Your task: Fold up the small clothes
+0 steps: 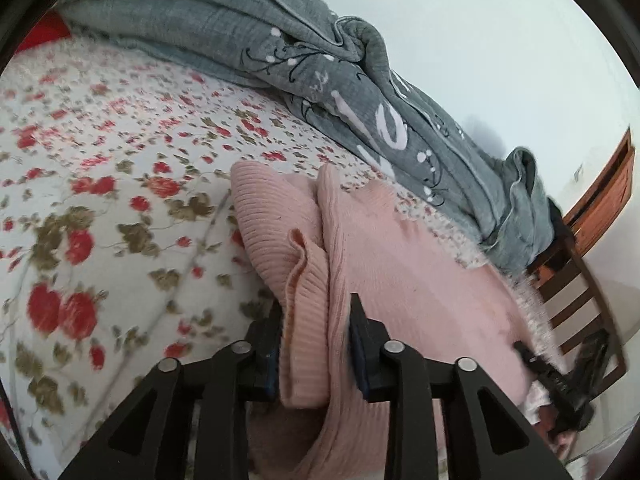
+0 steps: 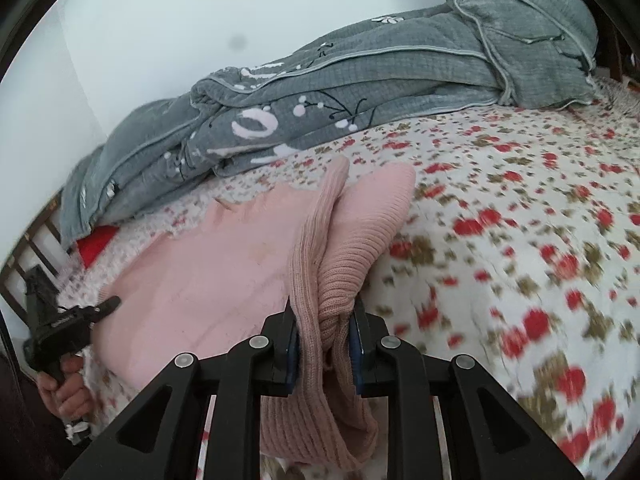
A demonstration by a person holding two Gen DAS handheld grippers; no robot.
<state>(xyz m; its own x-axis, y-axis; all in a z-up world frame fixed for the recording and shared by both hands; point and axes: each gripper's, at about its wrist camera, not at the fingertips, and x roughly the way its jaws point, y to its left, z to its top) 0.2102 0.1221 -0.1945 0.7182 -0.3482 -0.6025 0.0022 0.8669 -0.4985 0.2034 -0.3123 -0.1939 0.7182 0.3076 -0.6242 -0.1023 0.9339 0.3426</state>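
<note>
A pink ribbed knit garment (image 1: 400, 264) lies on a bed covered by a white sheet printed with red flowers and olive leaves (image 1: 100, 152), with much of its body spread flat and its ribbed edge lifted off the sheet in two places. The left tongs (image 1: 316, 312) are clenched on a bunched fold of that ribbed edge, the cloth standing up between the two black fingers and draping down below them. The right tongs (image 2: 323, 312) grasp another bunch of the same ribbed edge in the same way, the knit squeezed between the blue-lined pads and hanging in a loop underneath. In the right wrist view the left tongs appear at the far left edge of the garment, held by a hand (image 2: 66, 392) wrapped around the black handle. Along the far side of the bed, against a pale wall (image 1: 460, 40), lies a rumpled grey quilted blanket with white lettering and small white flower prints (image 2: 360, 80). A red patch of cloth (image 2: 96, 240) shows beneath the blanket's end, and a dark wooden slatted bed frame (image 1: 576, 304) stands at the bed's end.
</note>
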